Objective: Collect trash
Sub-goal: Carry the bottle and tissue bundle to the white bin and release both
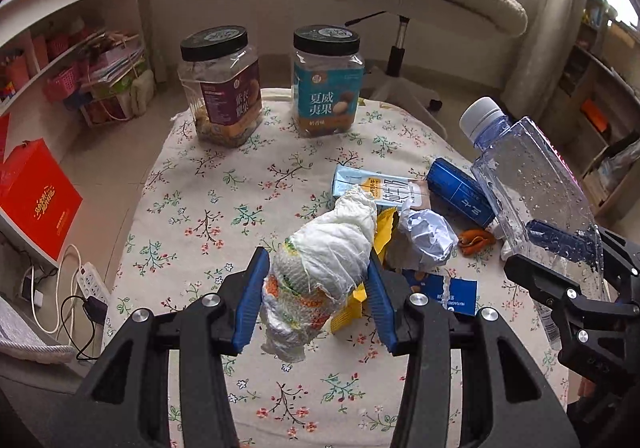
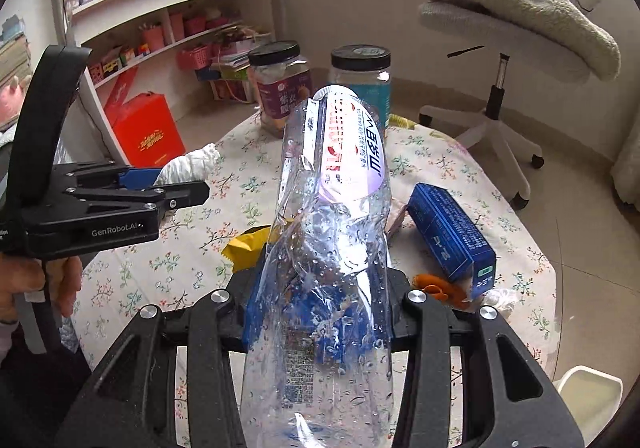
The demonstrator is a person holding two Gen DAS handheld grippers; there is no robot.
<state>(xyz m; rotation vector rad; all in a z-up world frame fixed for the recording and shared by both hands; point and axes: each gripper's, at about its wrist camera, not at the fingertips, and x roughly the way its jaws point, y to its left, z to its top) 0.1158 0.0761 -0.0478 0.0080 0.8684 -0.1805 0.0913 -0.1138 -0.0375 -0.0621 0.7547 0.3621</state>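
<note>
Both our grippers are angled down over the worktop (image 1: 192, 183), the round one with the floral cloth.

Left gripper (image 1: 316, 288): we see its blue fingers (image 1: 252, 288) pinching a crumpled white tissue wad (image 1: 320, 268) from both sides. The wad hangs clear of the cloth, its upper end poking forward past the fingertips and its lower end drooping below them. In the right wrist view the same gripper comes in from the left edge, held level, with a bare hand (image 2: 24, 280) on its grip below.

Right gripper (image 2: 320, 288): we have its fingers clamped on a clear plastic water bottle (image 2: 332, 207), squeezing the lower body so the wall buckles. The bottle is off the cloth, cap end tilted up and away from us, droplets inside. The left wrist view shows it at the worktop's right edge, white cap toward the far side.

Rest of the trash sits on the right half of the worktop: a light blue milk carton (image 1: 376, 187) lying flat, a dark blue carton (image 1: 460, 191) beside it, a crumpled paper ball (image 1: 428, 236), a yellow wrapper (image 1: 384, 232) partly behind the wad, orange peel (image 1: 476, 240), and a small blue packet (image 1: 452, 292).

Two black-lidded snack jars (image 1: 224, 87) stand upright at the far edge, well apart from the trash.
</note>
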